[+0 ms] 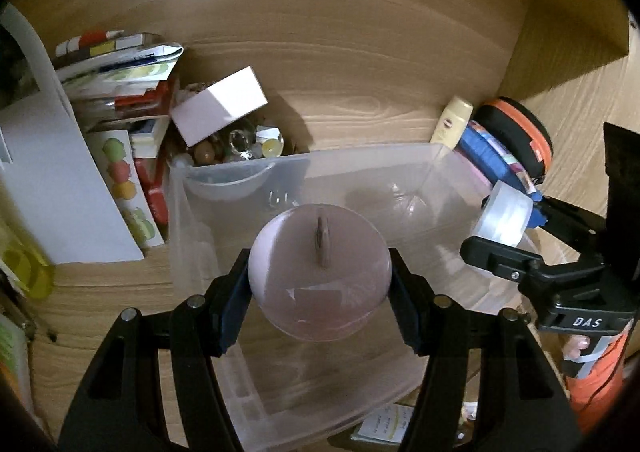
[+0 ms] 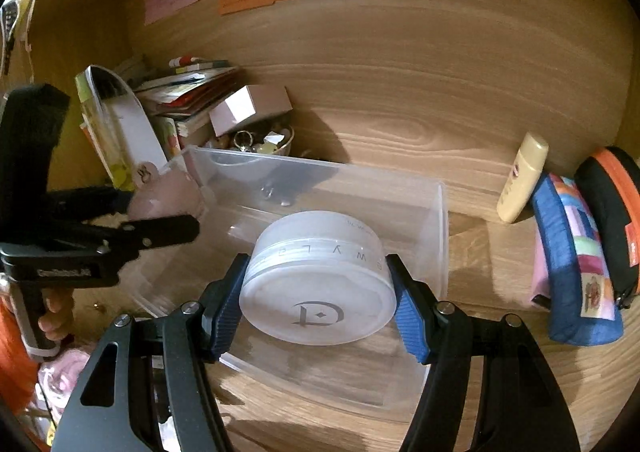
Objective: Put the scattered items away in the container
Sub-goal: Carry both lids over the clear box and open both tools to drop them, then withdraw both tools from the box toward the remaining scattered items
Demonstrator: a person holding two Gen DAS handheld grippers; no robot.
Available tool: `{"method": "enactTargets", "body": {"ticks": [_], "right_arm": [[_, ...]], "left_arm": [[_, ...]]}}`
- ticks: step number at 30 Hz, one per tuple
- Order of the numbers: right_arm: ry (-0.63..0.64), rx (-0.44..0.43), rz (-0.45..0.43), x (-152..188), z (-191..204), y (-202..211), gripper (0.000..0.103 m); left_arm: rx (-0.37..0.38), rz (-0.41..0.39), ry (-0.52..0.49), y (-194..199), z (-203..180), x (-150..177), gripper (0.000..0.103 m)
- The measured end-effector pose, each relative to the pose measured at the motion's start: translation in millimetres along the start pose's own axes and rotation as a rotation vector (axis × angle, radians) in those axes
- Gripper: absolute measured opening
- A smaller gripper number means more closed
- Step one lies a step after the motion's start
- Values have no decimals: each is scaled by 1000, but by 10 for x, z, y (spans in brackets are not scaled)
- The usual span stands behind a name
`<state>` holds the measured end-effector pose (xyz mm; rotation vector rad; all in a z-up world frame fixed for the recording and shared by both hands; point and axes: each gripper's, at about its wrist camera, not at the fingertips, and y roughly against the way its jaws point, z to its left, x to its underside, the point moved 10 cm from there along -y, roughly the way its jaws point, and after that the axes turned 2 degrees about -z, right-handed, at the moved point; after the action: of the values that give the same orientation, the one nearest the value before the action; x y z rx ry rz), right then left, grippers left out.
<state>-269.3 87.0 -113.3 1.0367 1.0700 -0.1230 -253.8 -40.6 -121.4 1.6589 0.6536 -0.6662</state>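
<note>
Right now your left gripper (image 1: 320,294) has its two fingers clamped on the sides of a round pink apple-shaped object (image 1: 319,272), stem facing the camera, and it hangs above the near half of the clear plastic container (image 1: 360,160) that sits on the wooden desk (image 1: 380,72). Your right gripper (image 2: 318,306) is closed around a frosted white jar (image 2: 320,278), its blue pads (image 2: 412,326) pressing both sides of the lid band, and the jar is held over the middle of the same container (image 2: 440,232), logo end towards the lens. From the left wrist view, the jar (image 1: 505,217) shows at the container's right rim; from the right wrist view, the pink object (image 2: 166,198) shows at its left rim. Behind the container's far left corner stands a bowl of beads and trinkets (image 1: 240,148) with a pale pink box (image 1: 220,106) resting tilted on top, beside a stack of books and papers (image 1: 120,72). To the right, outside the container, a cream tube (image 2: 522,178) leans against a blue patchwork pouch (image 2: 576,264) and a black-and-orange zip case (image 2: 612,220).
</note>
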Motion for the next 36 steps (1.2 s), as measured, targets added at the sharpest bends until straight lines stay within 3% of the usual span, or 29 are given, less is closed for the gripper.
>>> {"method": "enactTargets", "body": {"ticks": [15, 22, 28, 32, 36], "right_arm": [[40, 17, 47, 189, 82, -168, 63], [78, 50, 23, 173, 121, -138, 63], [89, 62, 8, 154, 152, -109, 73], [92, 77, -18, 113, 164, -36, 80], [67, 85, -48, 24, 126, 103, 83]], "left_arm": [[-31, -10, -53, -29, -54, 33, 63], [-37, -29, -54, 15, -58, 9, 72], [-59, -70, -83, 115, -103, -36, 74], [-67, -108, -86, 233, -120, -98, 86], [-79, -132, -80, 399, -124, -170, 90]]}}
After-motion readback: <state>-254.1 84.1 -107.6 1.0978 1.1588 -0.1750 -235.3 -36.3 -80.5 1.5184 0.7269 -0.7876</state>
